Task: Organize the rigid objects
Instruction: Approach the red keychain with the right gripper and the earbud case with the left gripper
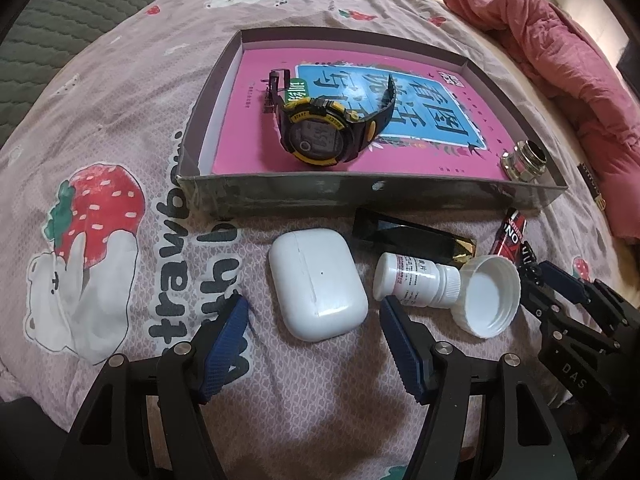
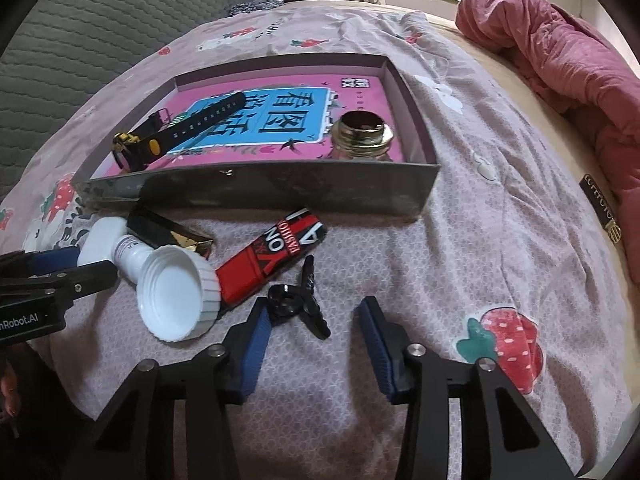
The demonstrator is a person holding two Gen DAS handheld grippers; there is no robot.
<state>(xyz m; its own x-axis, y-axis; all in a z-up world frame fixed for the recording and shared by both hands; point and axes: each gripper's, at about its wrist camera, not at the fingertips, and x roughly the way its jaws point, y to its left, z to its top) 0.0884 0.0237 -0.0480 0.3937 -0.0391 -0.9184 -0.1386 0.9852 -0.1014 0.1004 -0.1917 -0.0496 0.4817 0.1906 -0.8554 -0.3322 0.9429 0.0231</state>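
Note:
A grey shallow box holds a pink book, a black-yellow watch and a brass fitting. On the bedspread in front lie a white earbud case, a white pill bottle, a white cap, a black-gold bar, a red-black tube and a black clip. My left gripper is open, its jaws on either side of the near end of the case. My right gripper is open, just short of the clip.
A crumpled pink quilt lies at the right. A grey quilted headboard or cushion is at the back left. The strawberry-print bedspread covers the rest.

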